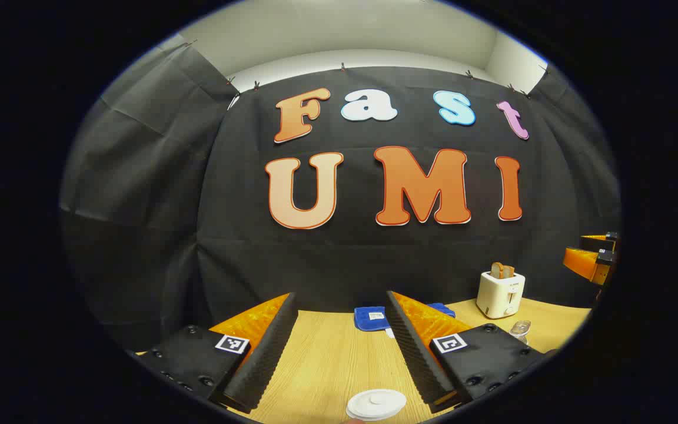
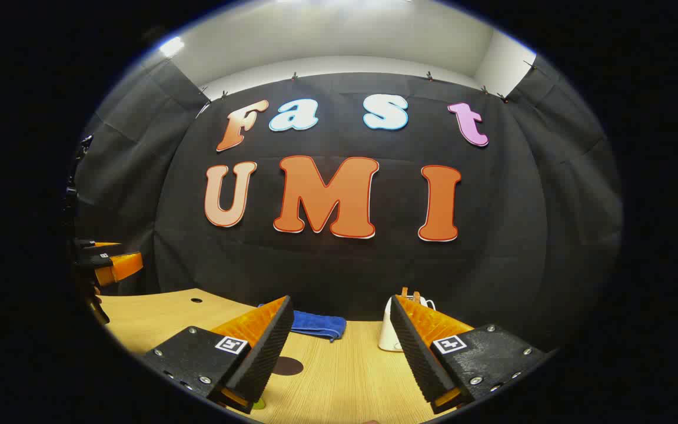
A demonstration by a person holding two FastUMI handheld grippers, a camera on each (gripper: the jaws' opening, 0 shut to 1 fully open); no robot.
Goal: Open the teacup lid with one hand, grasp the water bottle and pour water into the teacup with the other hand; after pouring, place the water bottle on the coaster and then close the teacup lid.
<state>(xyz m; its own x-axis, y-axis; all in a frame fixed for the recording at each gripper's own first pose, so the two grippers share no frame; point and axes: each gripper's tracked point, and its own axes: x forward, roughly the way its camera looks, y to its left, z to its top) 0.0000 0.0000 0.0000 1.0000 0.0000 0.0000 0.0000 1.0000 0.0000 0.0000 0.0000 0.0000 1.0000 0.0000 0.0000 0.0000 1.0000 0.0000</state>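
The lid (image 1: pixel 376 404) lies white and round at the near edge of the worktop (image 1: pixel 327 359) in the left gripper view, low between the fingers of the left tongs (image 1: pixel 342 347); the cup under it cannot be made out. Those tongs stand wide apart with nothing between them, lined up over the lid, which suits a drop straight onto its knob. The bottle (image 1: pixel 520 331), clear and small at this range, stands off to the right near the toaster (image 1: pixel 501 292), on the side the other hand would reach. The right tongs (image 2: pixel 339 350) are likewise spread and empty, held above bare worktop with a dark round coaster (image 2: pixel 287 365) just past the left finger, a likely landing spot for the bottle. A blue cloth (image 2: pixel 317 324) lies by the back wall, well clear of the work. The left tongs also appear at the left edge of the right gripper view, held high. By the look of it, no step of the task is done: the lid seems still on.
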